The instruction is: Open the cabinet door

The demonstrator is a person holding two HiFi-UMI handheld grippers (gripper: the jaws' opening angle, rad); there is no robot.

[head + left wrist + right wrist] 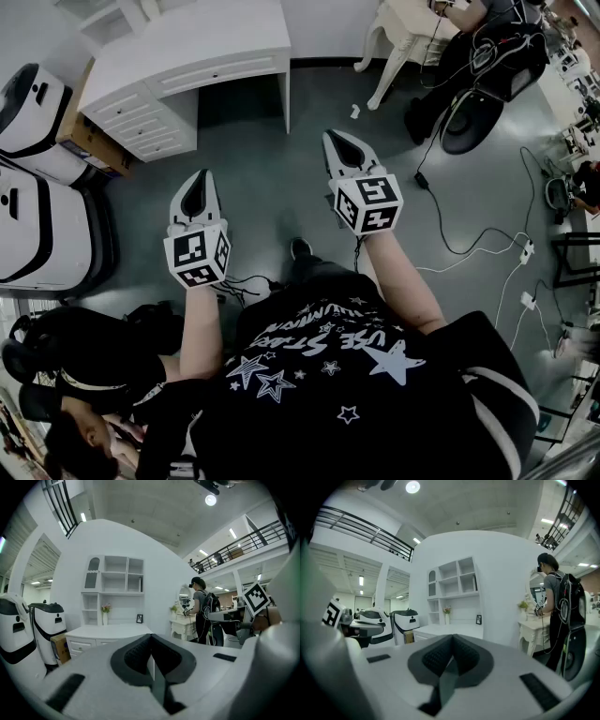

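Since the cabinet door [93,573] is a white arched panel in the top-left bay of the shelf unit [123,588] above the desk [206,37], well apart ahead, it should swing light and stiff. Take its free edge (no handle shows). The left gripper [202,178] and right gripper [333,139] have their fingers together, empty.

Head view steeply down, both gripper views near level, facing forward, all sharing the white desk [192,45]
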